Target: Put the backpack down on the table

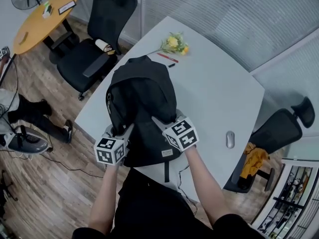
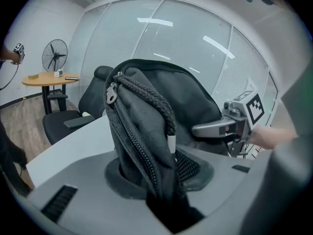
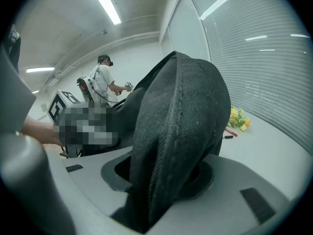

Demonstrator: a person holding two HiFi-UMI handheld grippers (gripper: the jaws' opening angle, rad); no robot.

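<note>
A black backpack (image 1: 142,98) stands upright over the near part of the white table (image 1: 214,83), held at its near side by both grippers. My left gripper (image 1: 122,132) is shut on a fold with the zipper and braided cord (image 2: 146,111), and the fabric fills the gap between its jaws (image 2: 161,199). My right gripper (image 1: 160,122) is shut on a thick padded fold (image 3: 181,121) that is wedged between its jaws (image 3: 151,199). The right gripper's finger (image 2: 215,128) shows beside the bag in the left gripper view. Whether the bag's bottom touches the table is hidden.
Yellow flowers (image 1: 174,43) and a red pen (image 1: 168,58) lie at the table's far end, a mouse (image 1: 230,139) at its right edge. Black office chairs stand at the left (image 1: 94,39) and right (image 1: 279,128). A person (image 3: 105,82) stands in the background.
</note>
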